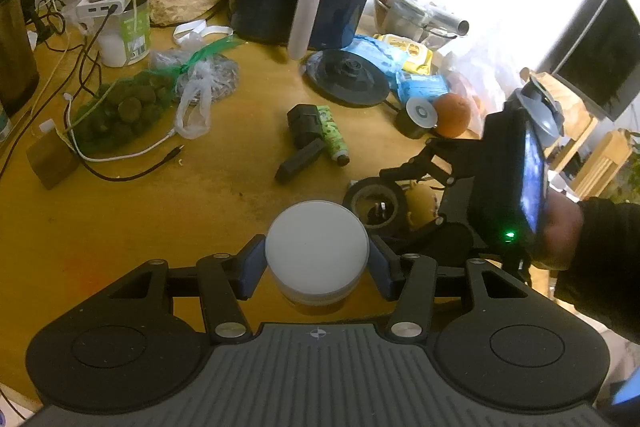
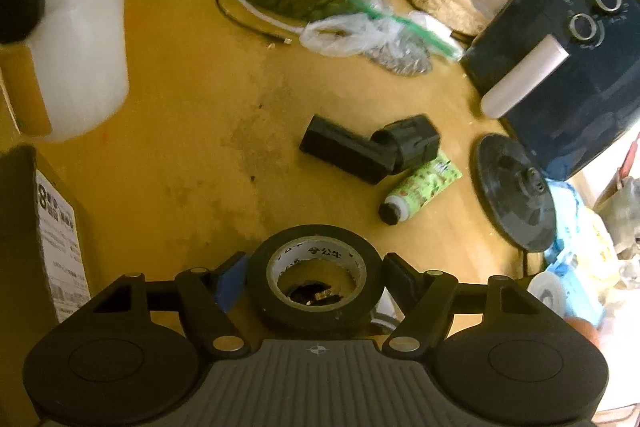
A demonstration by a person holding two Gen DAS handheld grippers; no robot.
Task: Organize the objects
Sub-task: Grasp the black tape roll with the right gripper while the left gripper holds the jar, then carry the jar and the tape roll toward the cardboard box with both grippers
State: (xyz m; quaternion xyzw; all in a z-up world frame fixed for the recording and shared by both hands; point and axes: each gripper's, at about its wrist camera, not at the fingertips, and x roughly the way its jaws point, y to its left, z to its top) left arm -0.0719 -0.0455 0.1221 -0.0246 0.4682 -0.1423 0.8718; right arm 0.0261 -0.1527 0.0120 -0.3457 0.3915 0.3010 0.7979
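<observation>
My left gripper (image 1: 317,262) is shut on a white-lidded jar (image 1: 316,239), its blue pads pressed to both sides just above the wooden table (image 1: 160,211). In the right wrist view the same jar (image 2: 80,39) hangs blurred at the upper left. A black tape roll (image 2: 316,235) lies flat on the table between the fingers of my right gripper (image 2: 314,281). Both pads sit against its outer rim. In the left wrist view the tape roll (image 1: 374,205) lies under the right gripper's fingers, beside a small yellow object (image 1: 422,203).
A black adapter (image 2: 372,147) and a green tube (image 2: 420,187) lie mid-table. Behind them stand a dark air fryer (image 2: 560,75) and a black round base (image 2: 514,187). A net of green fruit (image 1: 116,111), plastic bags (image 1: 200,83), cables and an orange (image 1: 452,115) crowd the far side. A cardboard box (image 2: 36,227) stands at left.
</observation>
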